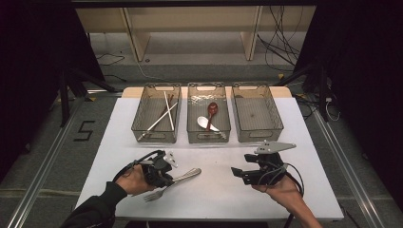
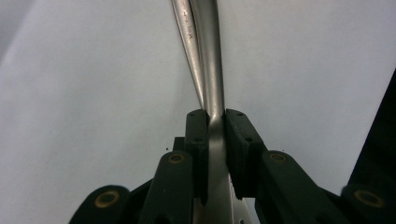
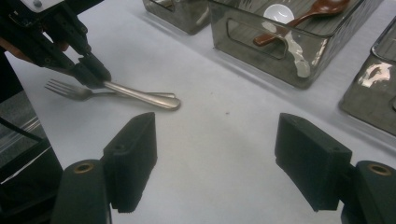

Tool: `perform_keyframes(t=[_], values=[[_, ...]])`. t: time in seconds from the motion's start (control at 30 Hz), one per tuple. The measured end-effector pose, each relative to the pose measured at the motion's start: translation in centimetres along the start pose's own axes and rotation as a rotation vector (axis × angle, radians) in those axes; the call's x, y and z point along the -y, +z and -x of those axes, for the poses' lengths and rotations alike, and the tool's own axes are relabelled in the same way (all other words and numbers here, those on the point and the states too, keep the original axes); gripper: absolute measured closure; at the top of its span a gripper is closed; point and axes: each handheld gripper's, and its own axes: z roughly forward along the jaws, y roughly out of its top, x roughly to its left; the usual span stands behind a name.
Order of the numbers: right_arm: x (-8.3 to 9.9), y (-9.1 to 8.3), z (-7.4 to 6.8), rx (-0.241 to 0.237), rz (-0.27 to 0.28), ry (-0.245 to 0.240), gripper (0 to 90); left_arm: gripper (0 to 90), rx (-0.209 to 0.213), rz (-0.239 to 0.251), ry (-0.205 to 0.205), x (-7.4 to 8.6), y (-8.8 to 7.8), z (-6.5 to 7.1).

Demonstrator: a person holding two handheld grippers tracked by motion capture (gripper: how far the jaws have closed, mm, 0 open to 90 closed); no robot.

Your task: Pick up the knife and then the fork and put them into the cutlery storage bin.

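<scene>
My left gripper (image 1: 166, 179) is shut on the handle of a metal utensil (image 2: 212, 56) near the table's front left; its head is hidden behind the jaws. The pads (image 2: 198, 130) press on both sides of the handle. A metal fork (image 3: 65, 88) lies on the white table right beside it, tines toward the front edge (image 1: 152, 195), its thin handle (image 2: 187, 37) alongside the gripped one. The left gripper (image 3: 95, 70) also appears in the right gripper view, low over the table. My right gripper (image 1: 240, 175) (image 3: 217, 154) hovers open at the front right, nothing between its jaws.
Three clear grey bins stand in a row at the back: the left bin (image 1: 142, 121) holds chopsticks, the middle bin (image 1: 225, 121) a red spoon (image 1: 212, 110) and a white spoon (image 1: 204, 122), and the right bin (image 1: 275, 118) nothing. Bare white table (image 1: 214, 156) lies between bins and grippers.
</scene>
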Motion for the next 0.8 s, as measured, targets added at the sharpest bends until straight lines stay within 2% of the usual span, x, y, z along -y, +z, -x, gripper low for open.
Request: perform_keyframes(t=[0.17, 0.23, 0.5, 0.8], values=[[-0.1, 0.4, -0.2, -0.007, -0.010, -0.010, 30.4, 79.2, 0.013, -0.016, -0.009, 0.1, 0.6, -0.1], [-0.1, 0.3, -0.2, -0.005, -0.007, -0.005, 30.4, 79.2, 0.004, -0.034, 0.006, 0.1, 0.8, 0.0], [-0.1, 0.3, -0.2, -0.005, -0.007, -0.004, 30.4, 79.1, -0.008, -0.078, 0.011, -0.2, 1.5, 0.2], [-0.1, 0.3, -0.2, -0.006, -0.006, -0.002, 30.4, 78.5, -0.018, -0.104, 0.013, -0.4, 1.8, 0.3]])
